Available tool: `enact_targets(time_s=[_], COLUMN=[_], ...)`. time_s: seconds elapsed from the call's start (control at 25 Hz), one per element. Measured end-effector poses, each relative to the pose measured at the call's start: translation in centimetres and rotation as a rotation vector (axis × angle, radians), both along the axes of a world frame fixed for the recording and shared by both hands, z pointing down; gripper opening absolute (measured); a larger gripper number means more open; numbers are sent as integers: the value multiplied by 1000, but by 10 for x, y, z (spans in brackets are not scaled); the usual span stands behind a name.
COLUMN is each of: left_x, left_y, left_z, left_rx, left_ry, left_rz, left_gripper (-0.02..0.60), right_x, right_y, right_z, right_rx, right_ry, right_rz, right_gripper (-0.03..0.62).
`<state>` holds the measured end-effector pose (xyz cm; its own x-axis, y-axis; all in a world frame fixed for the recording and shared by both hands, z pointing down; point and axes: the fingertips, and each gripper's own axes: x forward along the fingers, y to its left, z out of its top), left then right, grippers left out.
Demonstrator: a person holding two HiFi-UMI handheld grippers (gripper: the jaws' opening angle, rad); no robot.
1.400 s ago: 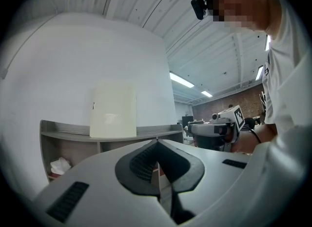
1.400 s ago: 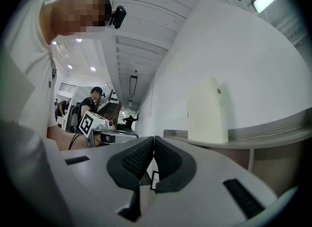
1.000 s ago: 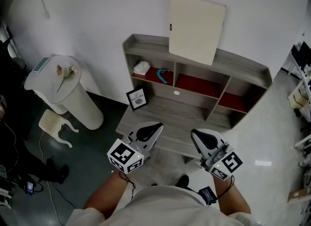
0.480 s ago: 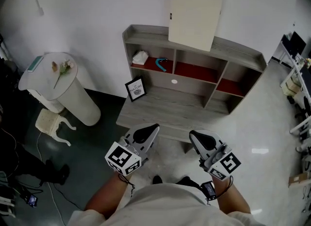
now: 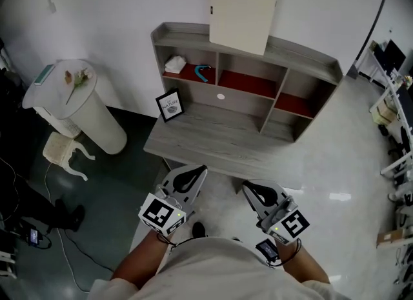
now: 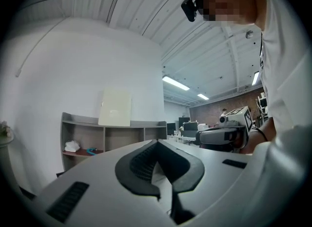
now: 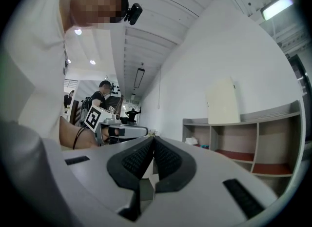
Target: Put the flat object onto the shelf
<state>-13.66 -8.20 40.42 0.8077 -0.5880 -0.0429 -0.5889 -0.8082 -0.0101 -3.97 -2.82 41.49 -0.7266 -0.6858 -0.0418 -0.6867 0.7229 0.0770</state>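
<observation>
A flat cream board [image 5: 242,12] leans upright against the wall on top of the grey shelf unit [image 5: 303,57]; it also shows in the left gripper view [image 6: 115,107] and the right gripper view [image 7: 222,102]. My left gripper [image 5: 195,171] hangs in front of the desk's near edge, shut and empty. Beside it my right gripper [image 5: 248,188] is also shut with nothing in it. Both are well short of the shelf.
The shelf's left cubby holds a white cloth [image 5: 174,64] and a teal item [image 5: 202,71]. A small framed picture [image 5: 171,105] stands on the grey desk top [image 5: 213,140]. A white round stand [image 5: 77,102] with a flower is at the left; people stand in the background [image 7: 100,94].
The desk and shelf have shifted up and left in the head view and look farther off. Both grippers have stayed shut, low in the view.
</observation>
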Motion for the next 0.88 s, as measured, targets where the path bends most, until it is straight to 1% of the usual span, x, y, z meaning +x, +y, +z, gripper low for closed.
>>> enact_targets(time_s=[0.24, 0.4, 0.52, 0.68, 0.88], left_x=[52, 77, 92, 108, 117], left_y=[45, 77, 95, 112, 123], left_z=[12, 18, 24, 33, 36], left_rx=[-33, -48, -49, -64, -79], left_ry=[-19, -24, -23, -31, -36], left_rz=[-2, -19, -28, -20, -31], left_gripper=[12, 12, 12, 12, 12], right_x=[53, 82, 100, 114, 130], right_y=[42, 66, 81, 97, 113], right_z=[10, 20, 27, 36, 40], right_rx=[-39, -35, -40, -47, -59], right_ry=[-16, -33, -30, -20, -20], right_rz=[26, 21, 19, 20, 28], right_gripper=[19, 18, 18, 18, 18])
